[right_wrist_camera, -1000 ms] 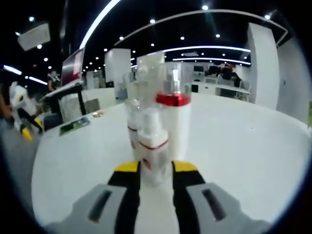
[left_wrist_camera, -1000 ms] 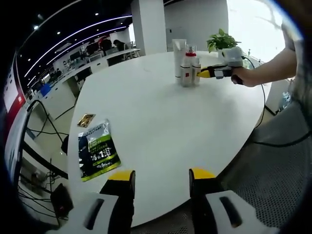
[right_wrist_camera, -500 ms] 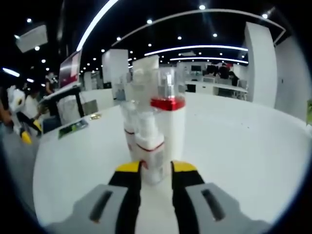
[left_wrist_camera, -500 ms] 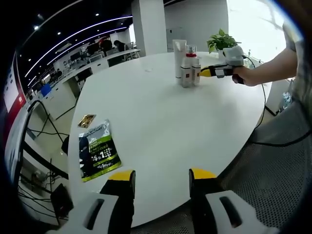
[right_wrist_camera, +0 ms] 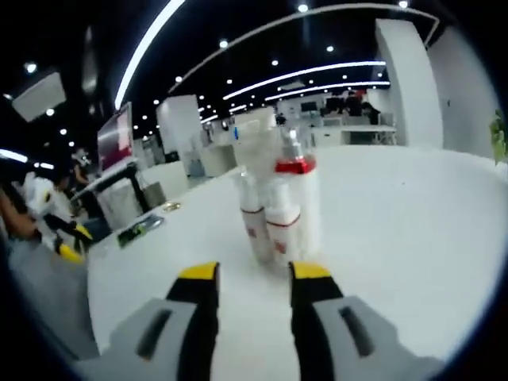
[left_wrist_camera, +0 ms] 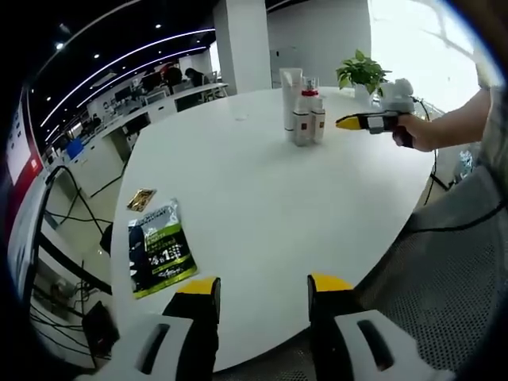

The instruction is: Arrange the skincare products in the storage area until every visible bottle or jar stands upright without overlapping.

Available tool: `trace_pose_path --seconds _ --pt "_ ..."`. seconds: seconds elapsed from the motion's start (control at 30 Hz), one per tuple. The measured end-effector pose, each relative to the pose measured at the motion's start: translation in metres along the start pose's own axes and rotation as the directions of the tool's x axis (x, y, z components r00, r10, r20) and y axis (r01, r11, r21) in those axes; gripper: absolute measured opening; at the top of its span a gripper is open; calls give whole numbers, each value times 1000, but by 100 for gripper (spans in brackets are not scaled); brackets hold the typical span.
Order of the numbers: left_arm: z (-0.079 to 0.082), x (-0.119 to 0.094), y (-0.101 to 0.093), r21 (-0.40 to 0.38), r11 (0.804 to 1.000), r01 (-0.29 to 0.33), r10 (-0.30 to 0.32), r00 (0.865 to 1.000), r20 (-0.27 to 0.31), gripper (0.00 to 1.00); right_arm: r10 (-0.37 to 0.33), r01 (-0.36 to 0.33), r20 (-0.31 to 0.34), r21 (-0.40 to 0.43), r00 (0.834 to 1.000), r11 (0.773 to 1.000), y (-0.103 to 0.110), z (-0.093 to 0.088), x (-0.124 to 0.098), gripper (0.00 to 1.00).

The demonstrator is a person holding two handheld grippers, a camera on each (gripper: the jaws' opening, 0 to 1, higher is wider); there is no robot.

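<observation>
Holding my left gripper (left_wrist_camera: 262,290) at the near edge of the white table (left_wrist_camera: 254,190), I had its jaws spread wide on nothing. A dark green packet (left_wrist_camera: 159,248) lay flat just beyond. Farther off, my right gripper (right_wrist_camera: 252,274) sat parted and empty, apart from the cluster of skincare bottles (right_wrist_camera: 278,202), which stood upright and close together at the table's far side.

White bottles (right_wrist_camera: 278,214) with red bands; white table (left_wrist_camera: 262,190).

Bare white table (left_wrist_camera: 262,198) lies between the upright bottle cluster (left_wrist_camera: 303,111) and the flat packet (left_wrist_camera: 161,248).
</observation>
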State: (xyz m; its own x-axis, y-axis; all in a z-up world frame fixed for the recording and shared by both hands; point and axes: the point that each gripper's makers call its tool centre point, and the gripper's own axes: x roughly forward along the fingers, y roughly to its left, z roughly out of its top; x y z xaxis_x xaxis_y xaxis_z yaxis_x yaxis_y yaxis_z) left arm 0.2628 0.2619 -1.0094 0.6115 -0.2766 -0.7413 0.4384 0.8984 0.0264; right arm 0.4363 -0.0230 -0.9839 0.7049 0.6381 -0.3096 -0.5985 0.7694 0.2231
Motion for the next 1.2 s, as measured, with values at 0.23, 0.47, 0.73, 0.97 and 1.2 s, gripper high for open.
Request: trace_pose_path --seconds 0.23,0.47,0.73,0.97,1.2 --pt "3 -1 0 24 1000 -4 3 1000 17 48 46 -46 6 326 999 944 48 12 -18 40" --pt "6 0 -8 37 999 39 -40 999 20 50 134 -147 62 390 989 909 108 37 -32 38" --pt "20 -4 2 -123 990 63 -54 996 69 64 222 -209 -1 334 975 919 176 24 -44 53" --pt "49 -9 61 -410 912 23 62 979 193 73 200 -179 -99 192 975 965 189 5 -46 59" --pt "28 12 135 -460 872 -167 206 978 36 88 168 -153 -110 129 980 980 196 5 -47 67"
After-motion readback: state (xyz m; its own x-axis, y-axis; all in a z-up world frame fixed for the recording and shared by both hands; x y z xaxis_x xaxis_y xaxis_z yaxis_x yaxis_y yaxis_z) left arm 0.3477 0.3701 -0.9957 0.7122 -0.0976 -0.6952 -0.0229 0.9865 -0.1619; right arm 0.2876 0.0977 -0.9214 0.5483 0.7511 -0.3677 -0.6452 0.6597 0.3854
